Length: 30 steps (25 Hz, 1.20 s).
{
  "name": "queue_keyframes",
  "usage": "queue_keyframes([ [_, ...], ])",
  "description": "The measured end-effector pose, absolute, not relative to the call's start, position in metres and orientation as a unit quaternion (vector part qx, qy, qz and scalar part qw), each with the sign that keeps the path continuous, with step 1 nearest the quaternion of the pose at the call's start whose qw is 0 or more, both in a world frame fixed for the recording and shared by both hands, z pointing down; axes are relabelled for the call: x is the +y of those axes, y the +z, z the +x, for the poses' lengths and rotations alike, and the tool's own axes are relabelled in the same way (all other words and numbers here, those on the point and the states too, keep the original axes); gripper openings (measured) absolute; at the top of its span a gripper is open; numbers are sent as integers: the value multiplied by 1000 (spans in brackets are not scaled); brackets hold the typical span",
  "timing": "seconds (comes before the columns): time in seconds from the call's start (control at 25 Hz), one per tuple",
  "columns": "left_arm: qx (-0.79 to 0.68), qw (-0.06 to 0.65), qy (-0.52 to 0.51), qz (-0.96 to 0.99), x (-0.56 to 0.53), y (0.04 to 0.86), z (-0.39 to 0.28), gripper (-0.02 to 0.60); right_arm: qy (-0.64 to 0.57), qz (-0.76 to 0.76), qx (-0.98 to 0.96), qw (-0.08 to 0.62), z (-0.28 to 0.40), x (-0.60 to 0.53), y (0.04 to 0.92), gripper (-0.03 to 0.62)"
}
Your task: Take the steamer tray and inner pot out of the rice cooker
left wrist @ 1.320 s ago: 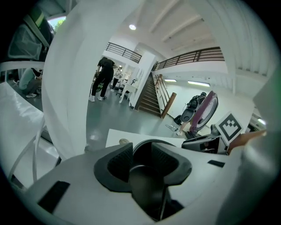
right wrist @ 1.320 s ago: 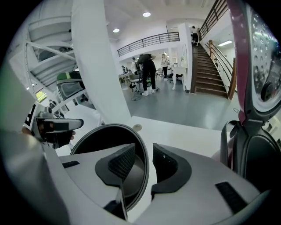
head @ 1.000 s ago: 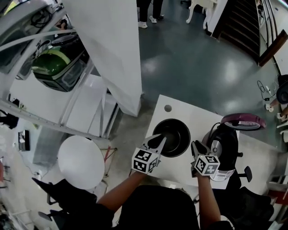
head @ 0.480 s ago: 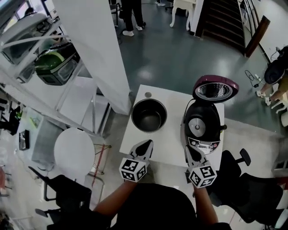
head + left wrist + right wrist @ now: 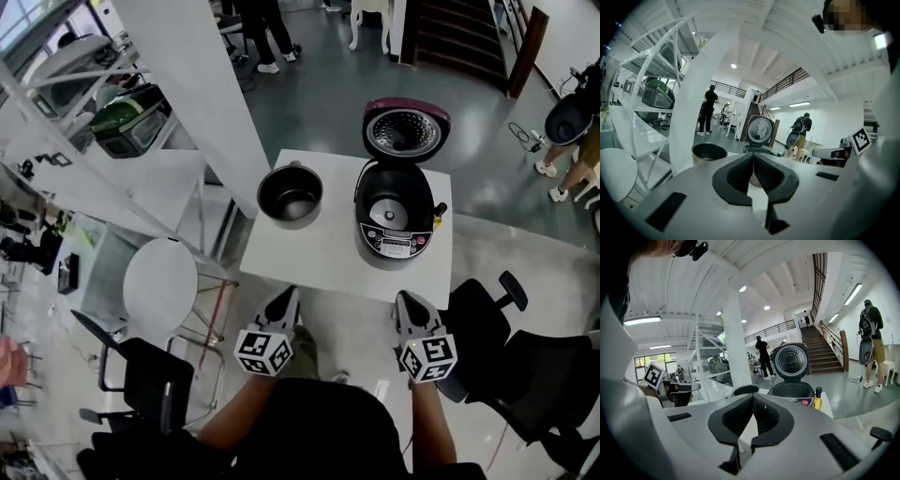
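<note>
Both jaw pairs are pressed together, empty: left gripper point(image 5: 289, 294) at 7 o'clock, right gripper point(image 5: 406, 300) at 5 o'clock of the surface point(image 5: 319, 255). On it, the inner pot point(image 5: 290, 195) stands at 9 o'clock of the open rice cooker point(image 5: 394, 217), apart.

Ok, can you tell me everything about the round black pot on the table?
The inner pot is round, deep and dark, and looks like metal. It stands upright and looks empty. It sits on the white table, to the left of the open rice cooker, with a gap between them. Nothing else touches it.
</note>
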State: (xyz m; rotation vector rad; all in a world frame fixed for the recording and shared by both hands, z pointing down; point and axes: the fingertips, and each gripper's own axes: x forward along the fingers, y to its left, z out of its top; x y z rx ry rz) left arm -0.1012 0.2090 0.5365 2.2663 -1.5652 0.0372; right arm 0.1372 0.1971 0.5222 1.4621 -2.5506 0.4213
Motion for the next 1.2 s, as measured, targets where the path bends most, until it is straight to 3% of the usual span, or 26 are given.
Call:
queue_keyframes([
  [0.2,-547,165,27,820,240,542,-83,8,124,527,-837,76,178,232,519,0],
  [0.4,-551,148,20,821,258,540,-78,8,74,546,-824,131,195,254,523,0],
  [0.8,-551,131,13,824,295,534,-87,8,128,553,-819,83,193,275,526,0],
  [1.2,-575,114,6,810,302,519,-105,8,77,570,-811,110,206,295,528,0],
])
